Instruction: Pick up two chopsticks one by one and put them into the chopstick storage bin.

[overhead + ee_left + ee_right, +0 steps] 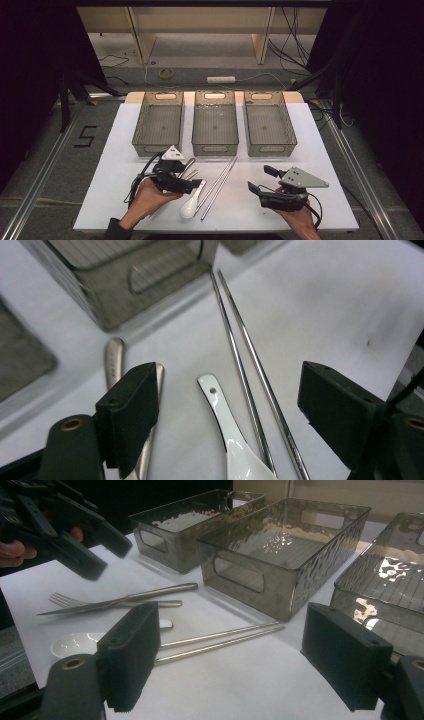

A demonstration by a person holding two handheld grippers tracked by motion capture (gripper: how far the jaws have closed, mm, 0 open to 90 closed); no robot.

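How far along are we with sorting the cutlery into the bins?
Nothing is sorted: all three bins are empty. The left gripper hovers open over the spoon; the right gripper is open and holds nothing. Spoon, chopsticks, fork and knife remain on the table.

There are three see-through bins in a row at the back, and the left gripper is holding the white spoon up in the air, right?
Not quite. The three bins are there, but the left gripper holds nothing: the left gripper view shows its jaws wide apart, with the white spoon lying on the table between them, beside the metal chopsticks.
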